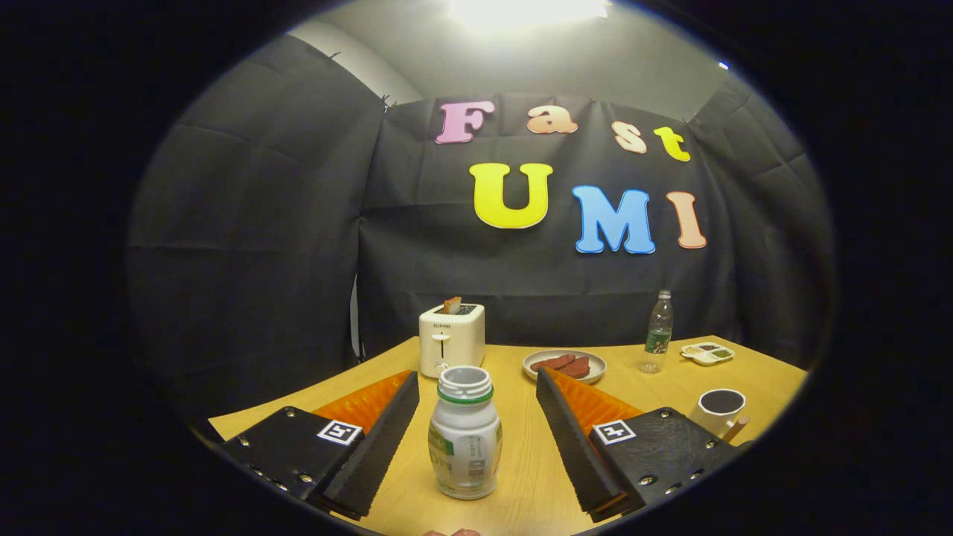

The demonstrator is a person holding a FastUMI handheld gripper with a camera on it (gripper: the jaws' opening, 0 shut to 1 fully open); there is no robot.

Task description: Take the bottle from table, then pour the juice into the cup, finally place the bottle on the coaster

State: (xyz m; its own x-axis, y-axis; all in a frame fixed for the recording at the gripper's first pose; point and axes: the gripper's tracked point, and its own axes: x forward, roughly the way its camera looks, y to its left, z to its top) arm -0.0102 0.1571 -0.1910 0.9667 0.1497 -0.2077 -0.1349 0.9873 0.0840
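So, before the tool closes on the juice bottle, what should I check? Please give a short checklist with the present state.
1. Tool open: ok, fingers spread wide.
2. Juice bottle between the fingers: ok, untouched by either.
3. Bottle upright: ok.
4. Cap off for pouring: ok, mouth open.
5. Cup upright: ok, beside the right finger.
6. Coaster ready: cannot tell.
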